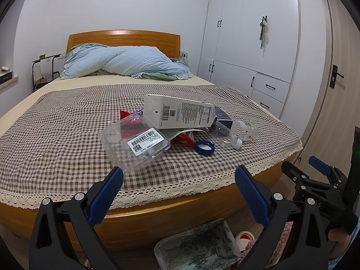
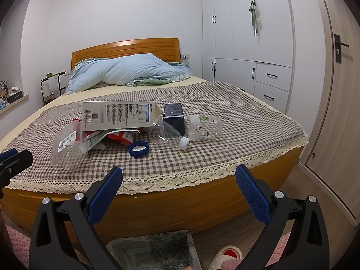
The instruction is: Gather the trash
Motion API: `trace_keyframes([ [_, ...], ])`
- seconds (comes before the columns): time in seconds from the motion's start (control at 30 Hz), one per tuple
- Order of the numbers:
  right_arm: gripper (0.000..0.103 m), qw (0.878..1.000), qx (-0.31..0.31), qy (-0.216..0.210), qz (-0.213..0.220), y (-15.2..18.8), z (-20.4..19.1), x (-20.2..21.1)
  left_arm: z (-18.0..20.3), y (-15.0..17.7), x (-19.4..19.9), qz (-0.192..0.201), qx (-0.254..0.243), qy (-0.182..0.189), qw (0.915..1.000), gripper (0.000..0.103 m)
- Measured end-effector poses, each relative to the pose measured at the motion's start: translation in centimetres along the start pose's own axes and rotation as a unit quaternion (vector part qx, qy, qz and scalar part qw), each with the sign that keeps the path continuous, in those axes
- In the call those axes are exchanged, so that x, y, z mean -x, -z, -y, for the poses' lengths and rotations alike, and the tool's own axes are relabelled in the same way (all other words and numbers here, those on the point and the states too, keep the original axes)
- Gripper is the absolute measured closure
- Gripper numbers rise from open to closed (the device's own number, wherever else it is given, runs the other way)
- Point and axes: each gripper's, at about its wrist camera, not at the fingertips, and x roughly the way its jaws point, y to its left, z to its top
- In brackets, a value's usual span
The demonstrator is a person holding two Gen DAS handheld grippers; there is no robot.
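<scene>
Both claws hovering spread wide at the foot of the bed, left gripper (image 1: 178, 193), right gripper (image 2: 178, 193), trash lying piled on the checked cloth (image 2: 247, 135), carton (image 2: 119, 114) resting over wrappers, bottle (image 2: 171, 135) and blue cap (image 2: 138, 149) lying beside it

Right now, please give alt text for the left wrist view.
Trash lies piled on a checked bedspread: a clear clamshell box, white carton, blue cap and clear bottle. The open left tool hovers before it.

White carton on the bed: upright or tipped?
Tipped. The white carton lies on its side, propped on the wrappers beneath it.
</scene>
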Motion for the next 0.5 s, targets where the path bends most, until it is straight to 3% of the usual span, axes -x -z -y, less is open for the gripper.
trace_keyframes([
  [0.5,0.006,1.000,0.003,0.003,0.001,-0.30,-0.11,-0.34,-0.43,-0.40,-0.24,0.001,-0.002,-0.008,1.0000,0.007],
])
